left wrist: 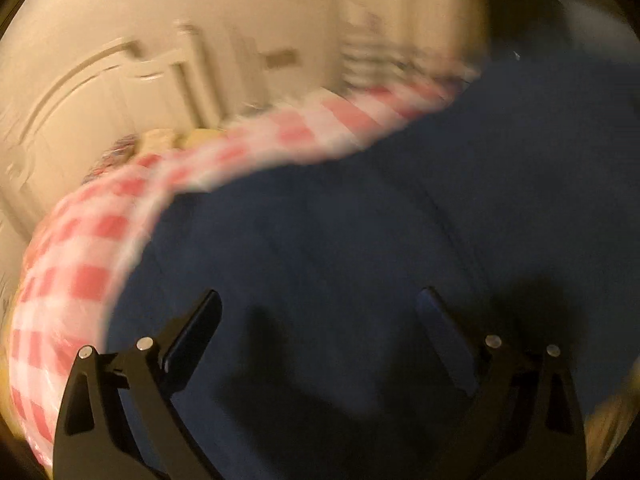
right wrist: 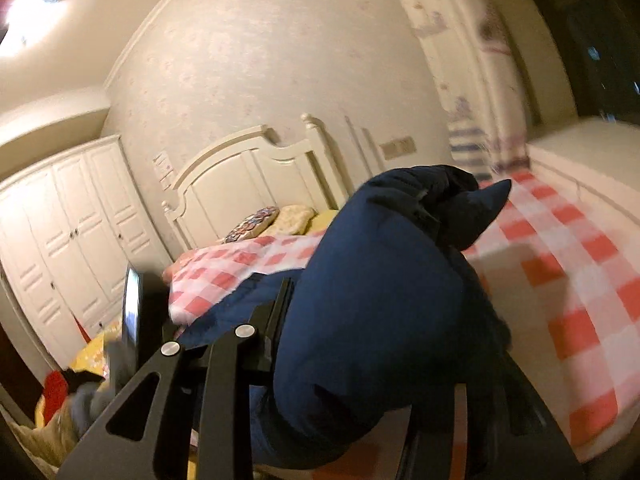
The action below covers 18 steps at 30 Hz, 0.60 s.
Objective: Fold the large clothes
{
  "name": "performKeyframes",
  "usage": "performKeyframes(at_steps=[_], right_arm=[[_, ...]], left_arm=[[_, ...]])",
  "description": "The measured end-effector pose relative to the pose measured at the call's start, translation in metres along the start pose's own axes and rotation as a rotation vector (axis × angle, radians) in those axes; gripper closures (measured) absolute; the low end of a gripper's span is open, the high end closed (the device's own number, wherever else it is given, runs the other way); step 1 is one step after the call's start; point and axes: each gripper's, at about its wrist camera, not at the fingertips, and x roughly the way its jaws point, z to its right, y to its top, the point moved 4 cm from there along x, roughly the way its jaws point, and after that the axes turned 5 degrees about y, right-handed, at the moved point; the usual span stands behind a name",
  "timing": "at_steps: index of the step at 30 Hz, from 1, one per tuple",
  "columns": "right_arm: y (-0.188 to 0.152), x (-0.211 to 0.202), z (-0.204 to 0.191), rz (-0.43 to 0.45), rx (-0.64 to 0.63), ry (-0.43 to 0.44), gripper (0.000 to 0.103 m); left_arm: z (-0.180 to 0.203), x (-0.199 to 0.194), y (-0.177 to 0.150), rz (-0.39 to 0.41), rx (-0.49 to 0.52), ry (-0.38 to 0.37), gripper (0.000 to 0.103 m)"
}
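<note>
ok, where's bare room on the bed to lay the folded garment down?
Best patch: the checked blanket on the side by the cream ledge, bare from the navy garment out to the blanket's edge. A thinner checked strip borders the garment in the left wrist view. Crowded: pillows at the headboard, and the clutter pile by the wardrobe.

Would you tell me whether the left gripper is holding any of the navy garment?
No, the left gripper hovers open above the navy garment, with nothing pinched between its fingers.
</note>
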Motion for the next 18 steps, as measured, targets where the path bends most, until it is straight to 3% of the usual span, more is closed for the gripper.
performKeyframes(at_steps=[1,2,4,6,10,12,13,15,16,18], right_arm=[[0.004,0.005,-0.009,-0.005,-0.022,0.012,0.057],[0.008,0.013,-0.026,-0.012,-0.062,0.026,0.057],[0.012,0.024,-0.051,-0.019,-0.141,0.029,0.057],[0.016,0.041,-0.086,-0.036,-0.235,0.047,0.057],[0.003,0.096,-0.163,-0.127,-0.447,0.064,0.057],[-0.026,0.137,-0.208,-0.239,-0.588,0.041,0.056],[-0.045,0.155,-0.225,-0.303,-0.654,0.033,0.052],[-0.109,0.198,-0.254,-0.484,-0.839,0.016,0.047],[-0.142,0.213,-0.261,-0.549,-0.943,0.002,0.037],[-0.184,0.223,-0.274,-0.470,-1.193,-0.107,0.037]], left_arm=[[0.005,-0.006,-0.019,0.034,0.038,0.060,0.005],[0.002,-0.015,-0.031,0.055,0.038,0.059,0.005],[-0.024,-0.035,-0.046,0.043,-0.039,-0.044,0.005],[-0.064,-0.061,-0.055,0.101,-0.152,-0.069,0.005],[-0.182,-0.101,-0.072,0.196,-0.370,0.121,0.005],[-0.241,-0.116,-0.085,0.206,-0.508,0.207,0.005],[-0.256,-0.122,-0.088,0.218,-0.549,0.214,0.005],[-0.284,-0.135,-0.095,0.243,-0.611,0.230,0.005],[-0.294,-0.139,-0.095,0.245,-0.614,0.241,0.005],[-0.299,-0.140,-0.091,0.242,-0.594,0.236,0.004]])
